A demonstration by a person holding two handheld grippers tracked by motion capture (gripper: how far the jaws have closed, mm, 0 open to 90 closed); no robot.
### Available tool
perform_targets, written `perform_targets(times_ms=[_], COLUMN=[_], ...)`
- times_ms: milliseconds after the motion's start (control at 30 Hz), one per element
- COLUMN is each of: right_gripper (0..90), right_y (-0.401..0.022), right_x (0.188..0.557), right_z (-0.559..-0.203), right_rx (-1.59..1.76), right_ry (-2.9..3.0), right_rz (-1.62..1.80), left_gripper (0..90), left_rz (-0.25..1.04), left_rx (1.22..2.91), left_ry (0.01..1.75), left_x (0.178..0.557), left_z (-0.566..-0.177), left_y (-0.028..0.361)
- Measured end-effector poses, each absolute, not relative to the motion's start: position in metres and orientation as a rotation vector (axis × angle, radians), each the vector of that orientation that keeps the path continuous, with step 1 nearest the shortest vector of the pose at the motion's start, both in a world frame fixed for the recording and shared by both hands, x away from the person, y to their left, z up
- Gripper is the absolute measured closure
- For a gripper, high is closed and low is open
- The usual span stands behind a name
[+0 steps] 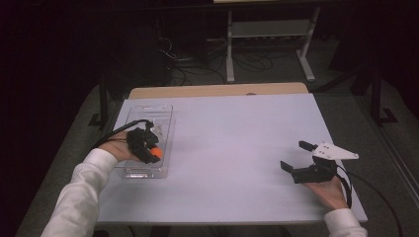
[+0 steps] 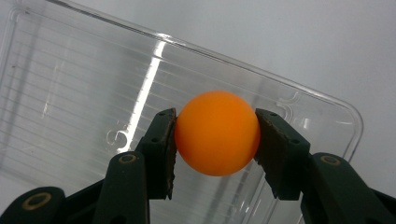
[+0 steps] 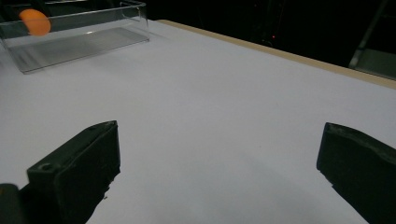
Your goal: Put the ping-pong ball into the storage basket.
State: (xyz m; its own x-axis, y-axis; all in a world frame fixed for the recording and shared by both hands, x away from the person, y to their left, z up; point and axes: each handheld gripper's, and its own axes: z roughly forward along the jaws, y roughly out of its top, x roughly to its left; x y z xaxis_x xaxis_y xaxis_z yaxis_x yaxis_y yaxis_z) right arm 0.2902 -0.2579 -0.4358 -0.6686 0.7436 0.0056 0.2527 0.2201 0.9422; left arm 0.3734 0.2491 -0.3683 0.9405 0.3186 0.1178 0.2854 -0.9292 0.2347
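Left gripper [image 2: 215, 135] pinching orange ball [image 2: 217, 133] above clear tray [image 2: 70, 93], at nine o'clock on worktop [image 1: 232, 143], probably for dropping in. Right gripper [image 1: 296, 157] spread, idle at four o'clock.

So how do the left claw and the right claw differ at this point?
The left claw is shut on the orange ball, pads pressing both its sides; the right claw stands wide open with nothing between its jaws. The left claw is over the clear plastic tray at the table's left; the right claw sits over bare white table at the right. Both have black jaws and are held by hand.
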Motion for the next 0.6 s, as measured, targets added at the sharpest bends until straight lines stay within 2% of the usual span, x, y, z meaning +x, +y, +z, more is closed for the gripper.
perform_targets(times_ms=[600], right_gripper=[0.0], right_y=[-0.2573], right_x=[0.2908], right_z=[-0.4364], right_rx=[0.915], right_ry=[2.057], right_rz=[1.442], left_gripper=[50.6], left_rz=[0.200], left_rx=[2.909], left_ry=[0.462], left_x=[0.3745], left_z=[-0.3787], left_y=[0.2495])
